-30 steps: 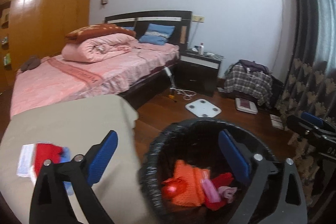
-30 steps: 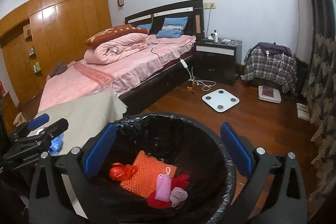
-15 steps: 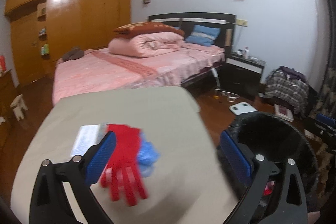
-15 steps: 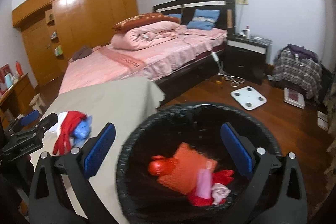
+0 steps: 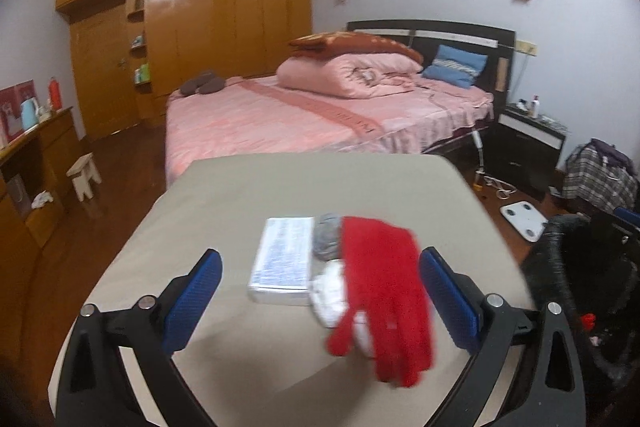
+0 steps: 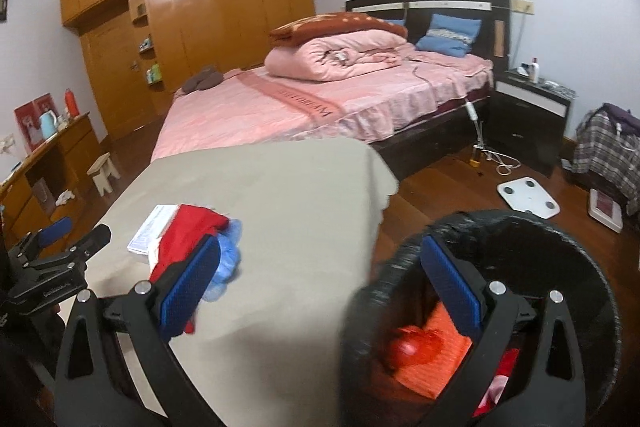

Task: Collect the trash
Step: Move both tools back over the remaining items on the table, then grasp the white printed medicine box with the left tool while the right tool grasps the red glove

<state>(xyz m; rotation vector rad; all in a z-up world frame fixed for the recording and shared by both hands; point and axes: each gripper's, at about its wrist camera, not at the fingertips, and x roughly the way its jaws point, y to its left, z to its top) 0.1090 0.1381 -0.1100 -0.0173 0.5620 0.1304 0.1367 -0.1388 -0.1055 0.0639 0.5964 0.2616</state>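
Your red glove (image 5: 384,291) lies limp at lower centre, draped over white wads (image 5: 330,293) beside a flat packet (image 5: 282,259).

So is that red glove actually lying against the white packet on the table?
Cannot tell. In the left wrist view the red glove lies just right of the white packet, with grey and white bits between; the right wrist view has them overlapping, contact unclear.

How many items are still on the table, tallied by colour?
Red: 1, the glove
White: 2, the flat packet and a crumpled wad
Grey: 1, a wad
Blue: 1, a crumpled piece
Total: 5, all in one pile on the table; anything hidden under the glove is not counted.
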